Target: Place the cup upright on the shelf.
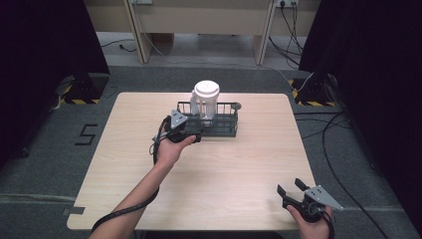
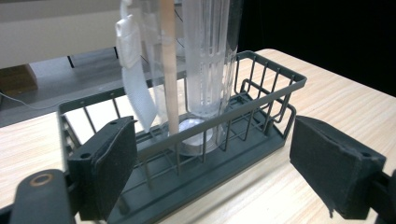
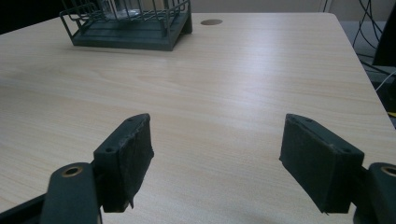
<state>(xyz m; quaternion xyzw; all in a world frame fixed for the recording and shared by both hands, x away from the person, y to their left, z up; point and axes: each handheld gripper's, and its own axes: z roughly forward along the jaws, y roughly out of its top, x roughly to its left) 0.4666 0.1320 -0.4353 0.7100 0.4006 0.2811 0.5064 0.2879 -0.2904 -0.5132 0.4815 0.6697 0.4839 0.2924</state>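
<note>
Count: 1 dark wire basket (image 1: 219, 125) on the table (image 1: 224, 169), 1 clear plastic jug (image 1: 205, 101) with white lid standing upright inside it, 2 grippers. Left gripper (image 1: 191, 138) sat at the basket's near left corner, jaws spread wide, basket wall (image 2: 187, 140) between them, nothing clamped. Right gripper (image 1: 292, 191) rested well apart at the near right edge, jaws open and empty. No readable labels on basket or jug.

Grey carpet (image 1: 45, 149), black curtains (image 1: 378, 64), wooden desk (image 1: 199, 20).
</note>
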